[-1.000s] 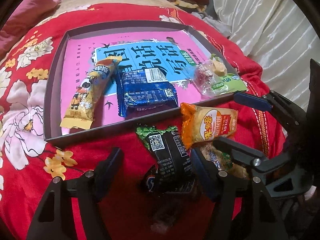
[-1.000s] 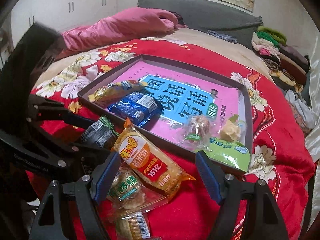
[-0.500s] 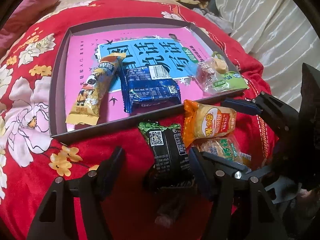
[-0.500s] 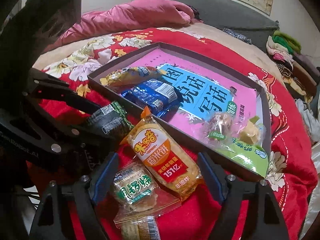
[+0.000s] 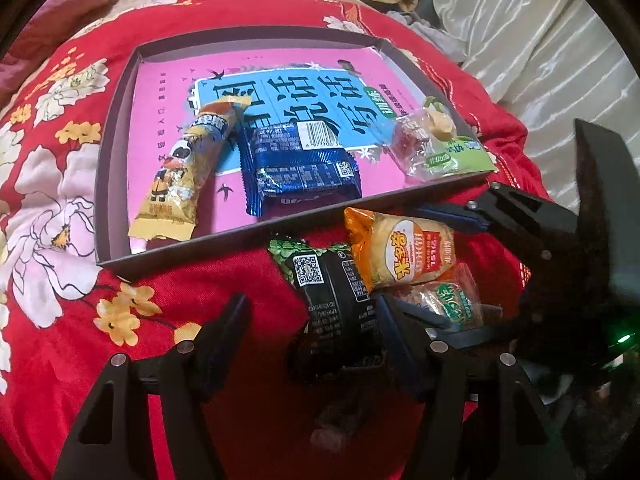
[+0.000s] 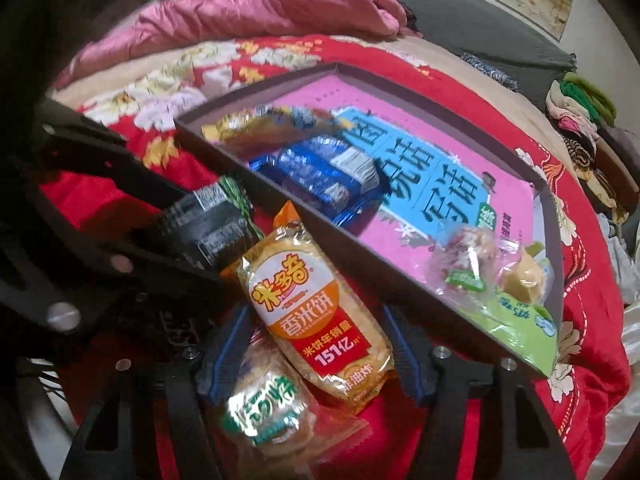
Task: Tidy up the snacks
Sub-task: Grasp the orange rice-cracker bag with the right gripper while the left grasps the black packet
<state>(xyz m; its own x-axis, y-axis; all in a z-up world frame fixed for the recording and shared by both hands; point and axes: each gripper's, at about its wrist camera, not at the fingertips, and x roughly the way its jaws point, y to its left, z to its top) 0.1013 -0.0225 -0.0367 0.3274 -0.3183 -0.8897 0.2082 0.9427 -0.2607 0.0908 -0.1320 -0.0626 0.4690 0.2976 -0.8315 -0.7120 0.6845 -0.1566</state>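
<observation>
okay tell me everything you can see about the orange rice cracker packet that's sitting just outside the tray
The orange rice cracker packet is a glossy, puffy plastic pouch with crimped ends, a white oval logo, a red band with white print and pale crackers showing through. It lies flat on the red floral bedspread, just outside the tray. It overlaps a clear green-labelled packet and sits beside a black snack packet. It lies between the fingers of the right tool, which are closing, with gaps still on both sides.
</observation>
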